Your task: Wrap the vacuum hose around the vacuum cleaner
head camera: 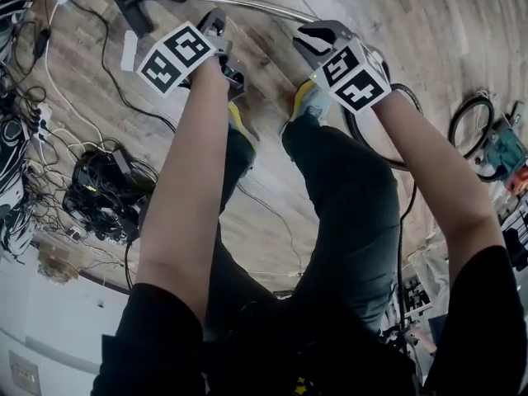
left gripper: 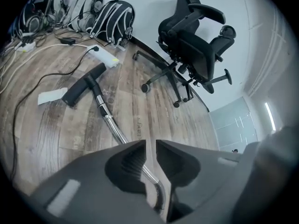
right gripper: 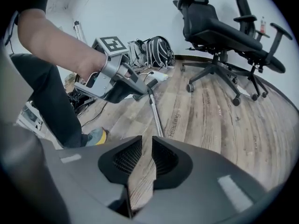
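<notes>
A chrome vacuum wand (head camera: 239, 3) lies on the wooden floor and ends in a black floor nozzle (head camera: 128, 5). Both show again in the left gripper view, wand (left gripper: 110, 121) and nozzle (left gripper: 84, 86). My left gripper (head camera: 218, 21) hangs just above the wand, its jaws a narrow slit apart with nothing pinched. The wand's bent end shows through that slit in the left gripper's (left gripper: 149, 146) own view. My right gripper (head camera: 318, 36) hovers near the wand's other end. In its own view the right gripper (right gripper: 147, 141) shows only bare floor in its slit. A black hose (head camera: 360, 137) curves behind the right forearm.
A tangle of cables and power bricks (head camera: 101, 190) lies at the left. At the right edge sits a teal object (head camera: 505, 150) with a black coil (head camera: 467, 122). A tipped black office chair (left gripper: 196, 45) and backpacks (left gripper: 108, 17) stand by the wall. My own shoes (head camera: 308, 99) are under the grippers.
</notes>
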A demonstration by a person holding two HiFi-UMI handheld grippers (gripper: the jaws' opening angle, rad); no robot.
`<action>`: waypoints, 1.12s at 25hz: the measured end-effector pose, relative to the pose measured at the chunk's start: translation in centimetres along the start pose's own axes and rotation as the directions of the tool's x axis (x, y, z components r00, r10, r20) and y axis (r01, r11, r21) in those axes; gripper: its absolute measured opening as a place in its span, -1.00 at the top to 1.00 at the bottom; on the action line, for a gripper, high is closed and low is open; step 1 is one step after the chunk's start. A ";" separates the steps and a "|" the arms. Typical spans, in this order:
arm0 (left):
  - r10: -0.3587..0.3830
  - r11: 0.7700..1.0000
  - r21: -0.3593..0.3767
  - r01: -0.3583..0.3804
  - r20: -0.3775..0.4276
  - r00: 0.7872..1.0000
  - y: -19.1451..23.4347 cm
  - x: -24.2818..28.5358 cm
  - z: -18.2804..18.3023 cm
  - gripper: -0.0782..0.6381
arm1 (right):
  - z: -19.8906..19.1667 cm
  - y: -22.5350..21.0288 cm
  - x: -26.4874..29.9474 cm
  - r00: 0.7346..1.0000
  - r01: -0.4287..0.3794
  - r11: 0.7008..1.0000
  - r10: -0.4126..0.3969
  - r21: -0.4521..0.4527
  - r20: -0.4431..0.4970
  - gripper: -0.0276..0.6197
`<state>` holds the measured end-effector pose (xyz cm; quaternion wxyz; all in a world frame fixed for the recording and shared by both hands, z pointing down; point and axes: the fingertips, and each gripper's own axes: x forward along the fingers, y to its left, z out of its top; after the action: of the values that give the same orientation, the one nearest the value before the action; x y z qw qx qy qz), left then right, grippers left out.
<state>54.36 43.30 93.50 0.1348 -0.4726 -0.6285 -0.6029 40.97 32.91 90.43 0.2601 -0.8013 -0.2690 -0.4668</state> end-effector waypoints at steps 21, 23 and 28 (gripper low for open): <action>0.088 0.957 -0.282 -0.067 0.061 0.994 13.5 13.8 -1.0 0.37 | -10.7 -6.1 17.8 0.993 0.019 0.991 -0.034 -0.129 -0.115 0.43; 0.127 0.955 -0.279 -0.101 0.079 0.989 14.3 14.1 -0.4 0.37 | -11.2 -6.6 18.7 0.992 0.018 0.991 -0.035 -0.133 -0.125 0.40; 0.210 0.937 -0.303 -0.176 0.085 0.974 16.2 14.5 -0.3 0.34 | -12.0 -7.2 20.0 0.987 0.014 0.989 -0.037 -0.150 -0.156 0.40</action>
<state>59.00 46.42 114.47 0.0849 -0.5810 -0.4891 -0.6450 37.17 33.87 114.52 0.2142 -0.7753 -0.2222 -0.5510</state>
